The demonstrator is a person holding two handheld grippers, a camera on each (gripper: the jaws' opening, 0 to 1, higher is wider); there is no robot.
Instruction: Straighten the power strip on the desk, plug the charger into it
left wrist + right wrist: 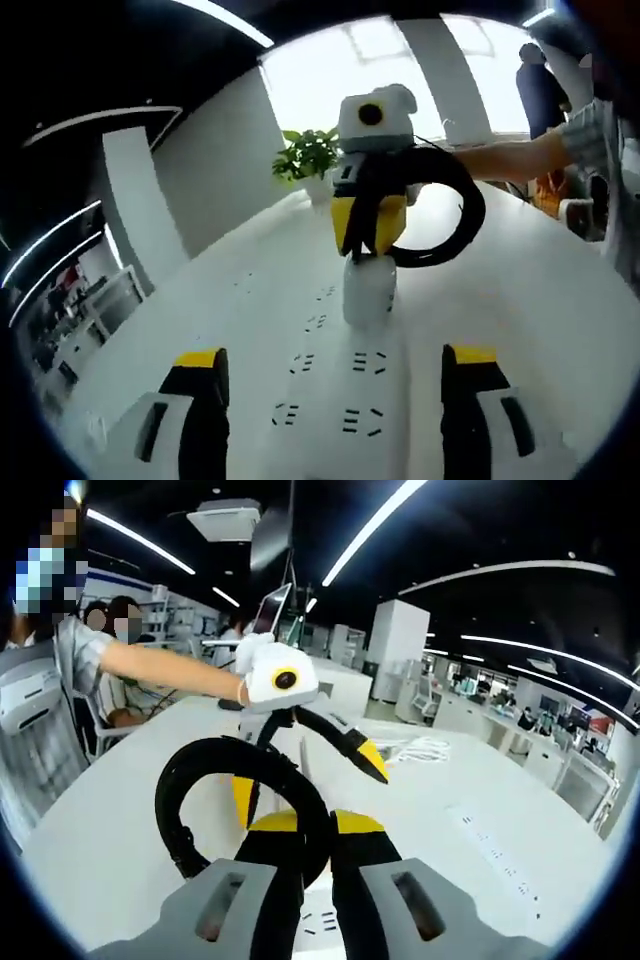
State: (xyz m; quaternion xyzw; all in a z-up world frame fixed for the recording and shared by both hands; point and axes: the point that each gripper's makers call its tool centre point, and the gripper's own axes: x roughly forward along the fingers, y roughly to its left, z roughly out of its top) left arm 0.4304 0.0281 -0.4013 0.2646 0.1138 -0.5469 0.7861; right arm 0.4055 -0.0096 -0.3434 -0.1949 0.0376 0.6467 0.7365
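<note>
White multi-socket power strip [335,385] lies flat on the white desk [520,300], running from between the left gripper [335,385] jaws toward 12 o'clock; its near end is cut off at the frame bottom; no readable markings on it. White block-shaped charger [368,290] stands upright on the strip, its top hidden by the right gripper [368,245], which is clenched on it from above. Black looped cable [450,215] arcs off at 3 o'clock. Left gripper jaws released, wide apart, straddling the strip. In the right gripper view the right gripper [318,865] jaws hide the charger; cable loop [215,790] at 9 o'clock. Green potted plant [308,155] behind.
</note>
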